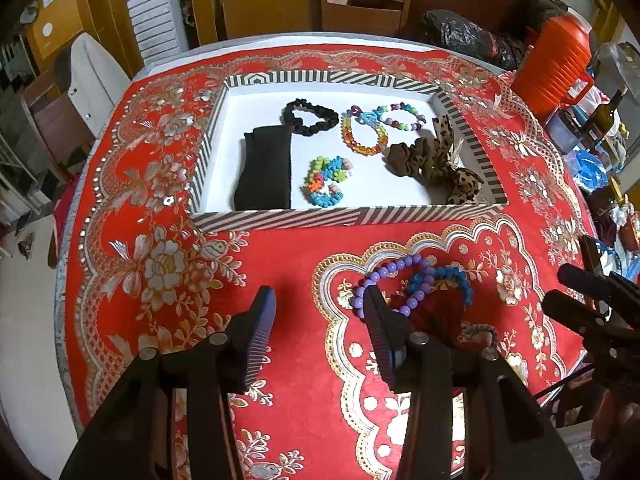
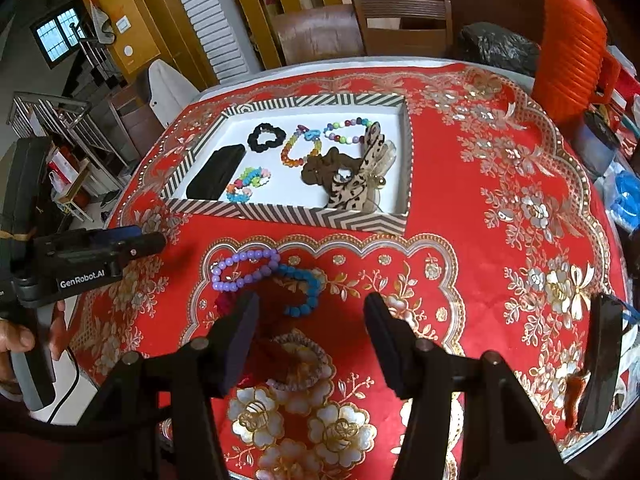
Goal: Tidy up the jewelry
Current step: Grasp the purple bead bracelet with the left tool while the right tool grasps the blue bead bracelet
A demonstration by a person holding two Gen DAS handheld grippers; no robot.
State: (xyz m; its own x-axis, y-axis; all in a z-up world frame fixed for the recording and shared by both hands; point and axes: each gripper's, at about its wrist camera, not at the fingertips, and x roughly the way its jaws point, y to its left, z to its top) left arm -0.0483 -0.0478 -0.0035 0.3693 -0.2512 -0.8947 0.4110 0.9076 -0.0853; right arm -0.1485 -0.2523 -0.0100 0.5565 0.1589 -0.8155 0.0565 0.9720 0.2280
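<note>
A striped tray holds a black pouch, a black scrunchie, several bead bracelets and brown and leopard scrunchies. On the red cloth in front lie a purple bead bracelet, a blue bead bracelet and a pinkish scrunchie. My left gripper is open and empty, its right finger next to the purple bracelet. My right gripper is open and empty over the scrunchie and blue bracelet.
An orange ribbed jug, a black bag and bottles crowd the table's right side. Wooden chairs stand behind the table. A dark flat object lies at the right edge.
</note>
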